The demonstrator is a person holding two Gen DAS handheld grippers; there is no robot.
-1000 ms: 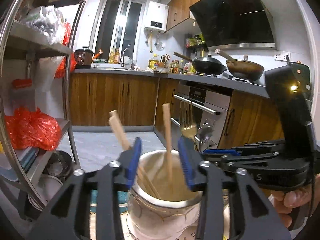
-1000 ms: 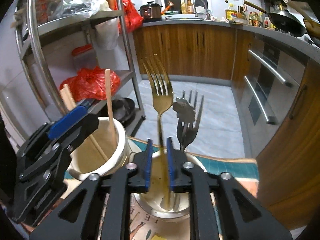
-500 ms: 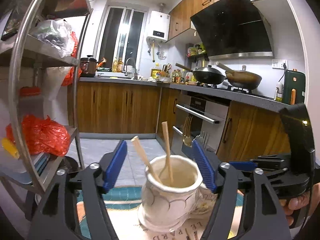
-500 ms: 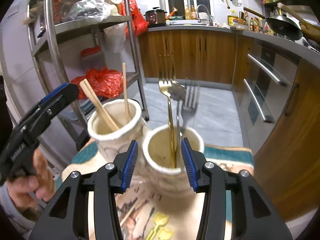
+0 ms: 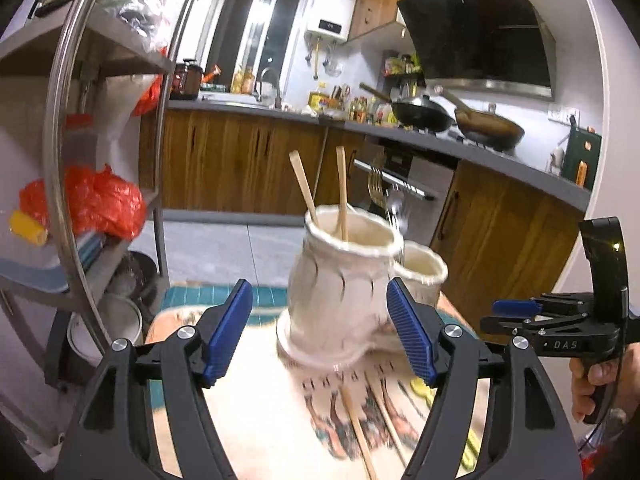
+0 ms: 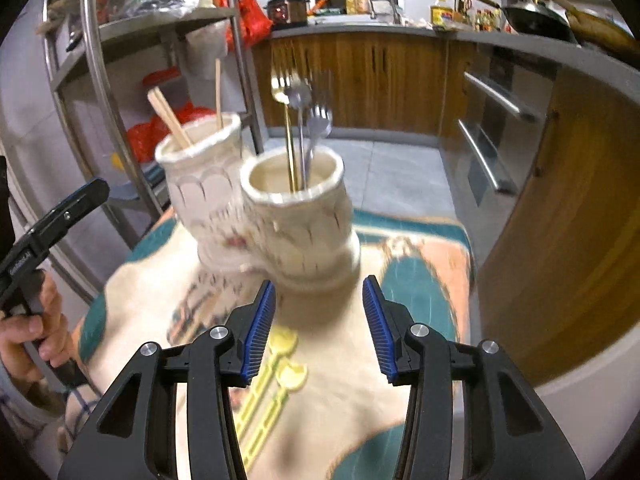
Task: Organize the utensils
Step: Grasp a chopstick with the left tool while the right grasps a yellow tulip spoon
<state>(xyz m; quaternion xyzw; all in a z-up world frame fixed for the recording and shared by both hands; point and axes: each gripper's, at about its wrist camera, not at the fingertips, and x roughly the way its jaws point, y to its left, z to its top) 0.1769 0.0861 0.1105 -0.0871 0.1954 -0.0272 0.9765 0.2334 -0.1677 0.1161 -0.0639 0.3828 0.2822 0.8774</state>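
In white holder (image 6: 296, 216), forks (image 6: 304, 120) upright, tines up

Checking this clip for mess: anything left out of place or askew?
Yes: loose chopsticks lie flat on the mat before the chopstick cup, not in it. Forks stand sorted in their cup.

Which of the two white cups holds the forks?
The right cup, nearer the oven: a gold fork and silver forks stand in it. The left cup, by the shelf, holds only wooden chopsticks.
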